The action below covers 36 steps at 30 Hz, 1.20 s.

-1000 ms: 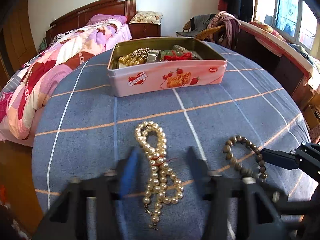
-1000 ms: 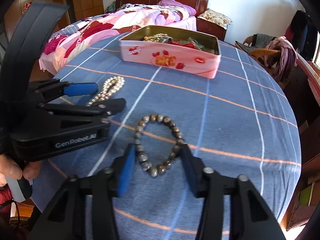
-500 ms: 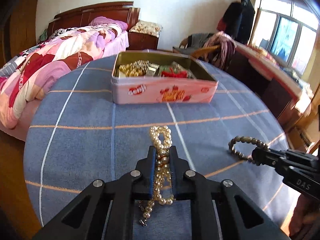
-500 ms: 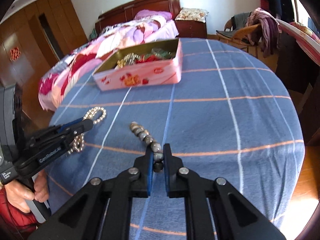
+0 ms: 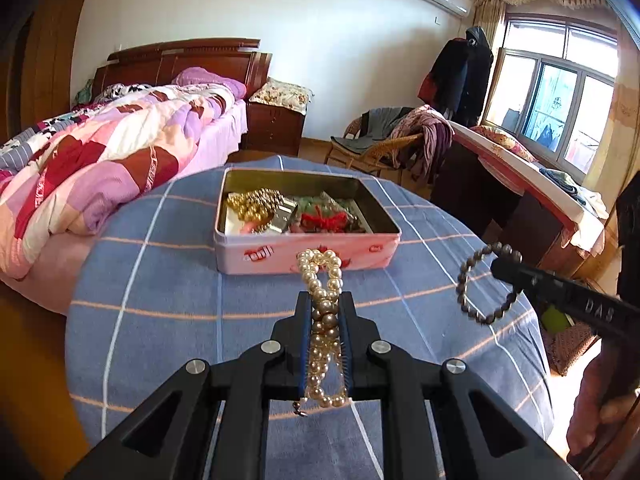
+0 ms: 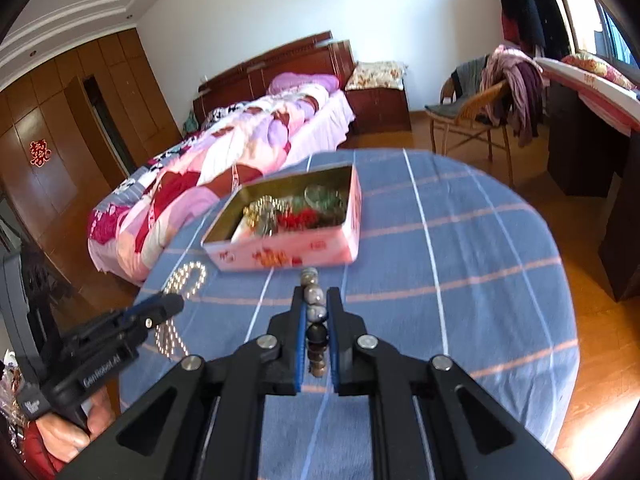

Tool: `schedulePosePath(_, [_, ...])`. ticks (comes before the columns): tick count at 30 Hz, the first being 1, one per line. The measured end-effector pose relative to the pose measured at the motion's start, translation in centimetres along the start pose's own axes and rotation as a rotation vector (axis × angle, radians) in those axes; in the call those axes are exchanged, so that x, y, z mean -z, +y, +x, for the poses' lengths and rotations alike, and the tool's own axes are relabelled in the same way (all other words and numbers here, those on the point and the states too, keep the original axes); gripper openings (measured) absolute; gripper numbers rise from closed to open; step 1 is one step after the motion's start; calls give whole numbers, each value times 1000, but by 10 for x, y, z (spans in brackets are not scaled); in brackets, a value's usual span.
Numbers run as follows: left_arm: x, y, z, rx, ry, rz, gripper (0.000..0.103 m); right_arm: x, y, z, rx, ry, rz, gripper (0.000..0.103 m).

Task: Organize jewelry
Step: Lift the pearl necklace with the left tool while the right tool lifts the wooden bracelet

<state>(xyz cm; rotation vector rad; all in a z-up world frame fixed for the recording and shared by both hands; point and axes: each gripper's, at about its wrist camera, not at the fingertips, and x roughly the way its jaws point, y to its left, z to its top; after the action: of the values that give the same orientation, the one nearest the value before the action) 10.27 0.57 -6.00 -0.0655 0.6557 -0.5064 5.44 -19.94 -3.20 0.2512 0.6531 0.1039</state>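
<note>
Both pieces are lifted off the desk [image 5: 168, 280]: the left gripper [image 5: 325, 304] clenched on the pearls [image 5: 322, 276], the right gripper [image 6: 316, 300] on the bracelet [image 6: 314, 312]. Next, probably, carrying each over the open tin [image 5: 304, 256] and releasing.

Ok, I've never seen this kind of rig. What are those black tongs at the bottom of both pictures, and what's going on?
No robot here: a person holds a two-finger gripper in each hand, with a camera on each looking along its fingers. In the left camera's picture the left gripper is shut on a pearl necklace. In the right camera's picture the right gripper is shut on a dark bead bracelet, which the left view shows hanging as a loop. Ahead, on the blue checked tablecloth, stands an open pink tin already holding jewelry.
</note>
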Motion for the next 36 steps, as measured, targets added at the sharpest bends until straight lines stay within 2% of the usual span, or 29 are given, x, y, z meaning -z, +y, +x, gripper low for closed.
schedulePosePath(11, [-11,16,0,-4,-36,-47,12,-31,1,-3,31,-118,-7,12])
schedulePosePath(24, [-13,20,15,19,-20,-64,12,-31,-6,11,91,-119,-8,12])
schedulePosePath(36, [-48,23,34,10,-89,-62,12,-58,-2,26,102,-182,-18,12])
